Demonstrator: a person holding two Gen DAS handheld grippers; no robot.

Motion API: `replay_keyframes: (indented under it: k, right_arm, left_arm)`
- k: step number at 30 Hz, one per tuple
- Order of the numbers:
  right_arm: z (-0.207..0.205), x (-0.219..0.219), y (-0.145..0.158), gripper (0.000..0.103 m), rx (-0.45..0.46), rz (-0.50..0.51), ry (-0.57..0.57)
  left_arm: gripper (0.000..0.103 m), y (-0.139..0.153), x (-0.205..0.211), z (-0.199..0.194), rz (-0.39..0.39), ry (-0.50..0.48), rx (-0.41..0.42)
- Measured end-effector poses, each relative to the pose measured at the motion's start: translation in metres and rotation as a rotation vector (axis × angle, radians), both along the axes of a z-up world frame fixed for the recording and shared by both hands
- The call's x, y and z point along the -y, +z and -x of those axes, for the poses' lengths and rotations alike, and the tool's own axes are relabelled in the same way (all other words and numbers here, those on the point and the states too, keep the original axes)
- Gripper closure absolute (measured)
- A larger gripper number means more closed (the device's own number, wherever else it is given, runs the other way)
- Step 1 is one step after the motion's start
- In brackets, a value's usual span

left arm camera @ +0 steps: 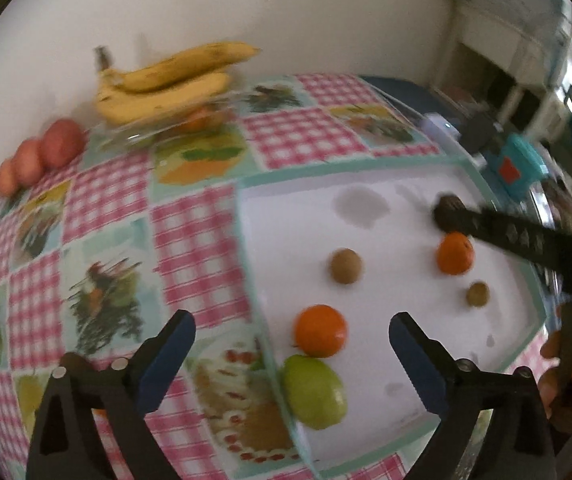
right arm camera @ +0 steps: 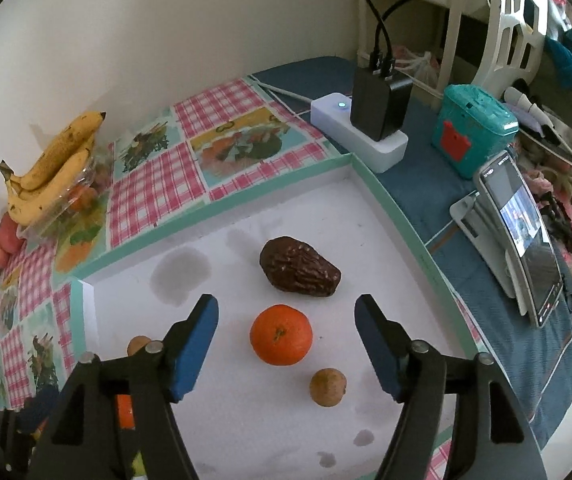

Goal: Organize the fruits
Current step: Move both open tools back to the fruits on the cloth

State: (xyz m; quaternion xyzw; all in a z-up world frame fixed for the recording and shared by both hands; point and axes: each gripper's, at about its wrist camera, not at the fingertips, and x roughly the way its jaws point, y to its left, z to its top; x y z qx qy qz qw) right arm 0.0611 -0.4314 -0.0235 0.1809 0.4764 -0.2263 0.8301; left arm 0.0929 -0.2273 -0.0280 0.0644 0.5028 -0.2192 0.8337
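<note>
A white tray with a mint rim (right arm camera: 221,202) lies on the checked tablecloth. Just above it my left gripper (left arm camera: 292,320) stands open, over an orange (left arm camera: 320,330) and a green fruit (left arm camera: 314,392); nothing is between its pads. Farther in lie a kiwi (left arm camera: 346,266), a second orange (left arm camera: 454,253) and a small brown fruit (left arm camera: 477,294). My right gripper (right arm camera: 286,304) is open above that second orange (right arm camera: 281,334), with a dark wrinkled avocado (right arm camera: 300,266) just beyond and the small brown fruit (right arm camera: 328,387) nearer. Its pads touch nothing.
Bananas (left arm camera: 165,80) rest on a clear box of fruit by the wall, with red fruits (left arm camera: 41,156) to their left. Right of the tray stand a white power strip with a black charger (right arm camera: 358,132), a teal box (right arm camera: 472,130) and a phone on a stand (right arm camera: 526,236).
</note>
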Motion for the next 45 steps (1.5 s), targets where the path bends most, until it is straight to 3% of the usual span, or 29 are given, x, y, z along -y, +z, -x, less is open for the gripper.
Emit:
replay_keyframes:
  k: [12, 15, 27, 35, 45]
  right_arm:
    - [-0.005, -0.044, 0.002, 0.030, -0.036, 0.040, 0.112]
    - [-0.006, -0.062, 0.005, 0.011, -0.024, 0.047, 0.159]
    - [-0.006, -0.133, 0.024, 0.010, 0.066, 0.049, 0.359]
    - [-0.004, -0.182, 0.029, 0.010, 0.104, 0.035, 0.506]
    - [-0.003, -0.238, 0.025, 0.010, 0.077, 0.020, 0.639]
  left_arm:
    - [0.000, 0.020, -0.126, -0.036, -0.020, 0.435, 0.052]
    - [0.000, 0.022, -0.154, -0.038, -0.012, 0.496, 0.046]
    - [0.000, 0.044, -0.229, -0.017, -0.018, 0.620, 0.127]
    - [0.000, 0.050, -0.268, 0.006, 0.065, 0.701, 0.137]
    - [0.000, 0.042, -0.308, 0.031, 0.132, 0.790, 0.109]
